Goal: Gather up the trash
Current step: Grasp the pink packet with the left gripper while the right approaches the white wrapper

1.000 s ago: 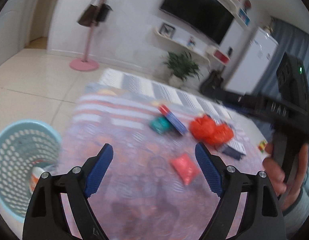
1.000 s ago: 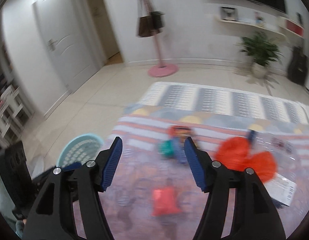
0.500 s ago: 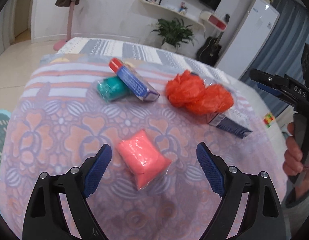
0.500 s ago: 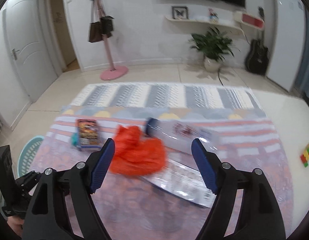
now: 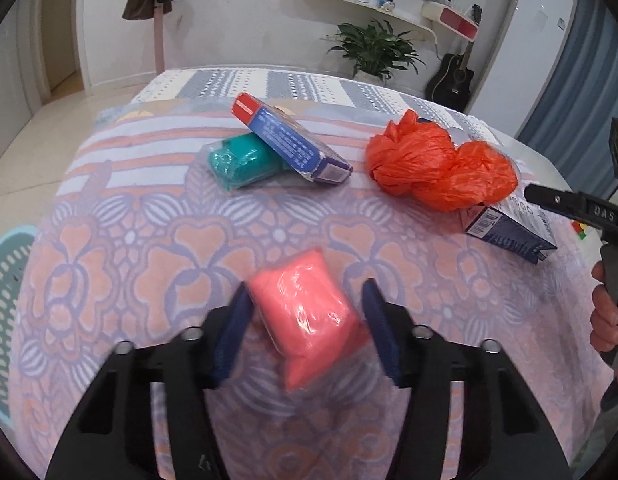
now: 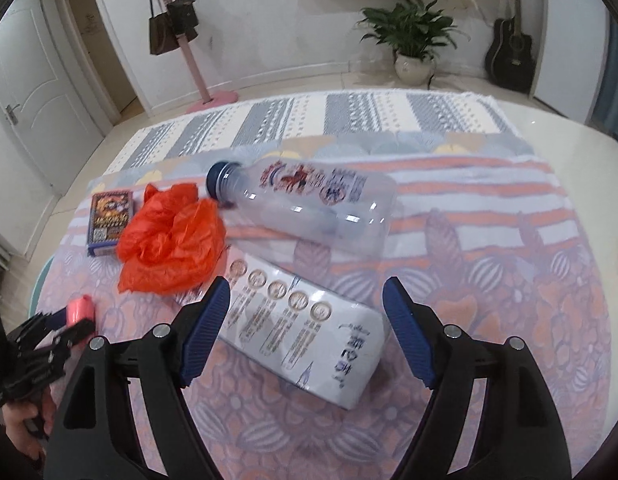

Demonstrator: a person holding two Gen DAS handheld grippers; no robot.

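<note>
A pink plastic-wrapped packet (image 5: pixel 309 312) lies on the patterned tablecloth between the fingers of my left gripper (image 5: pixel 307 334); the jaws are closing around it and look close to its sides. It also shows small in the right wrist view (image 6: pixel 82 310). My right gripper (image 6: pixel 307 328) is open above a white carton (image 6: pixel 305 338). An orange plastic bag (image 5: pixel 441 168) (image 6: pixel 171 248), a blue box (image 5: pixel 289 142) on a teal packet (image 5: pixel 239 160), and an empty clear bottle (image 6: pixel 309 204) lie further back.
A light-blue perforated basket (image 5: pixel 3 304) stands on the floor at the table's left. A dark blue carton end (image 5: pixel 509 232) lies by the orange bag. A small card box (image 6: pixel 109 218) sits left of the bag. The other hand's gripper (image 5: pixel 577 208) is at right.
My left gripper has moved forward over the pink packet and its jaws have narrowed around it. My right gripper has swung right and lowered over the white carton.
</note>
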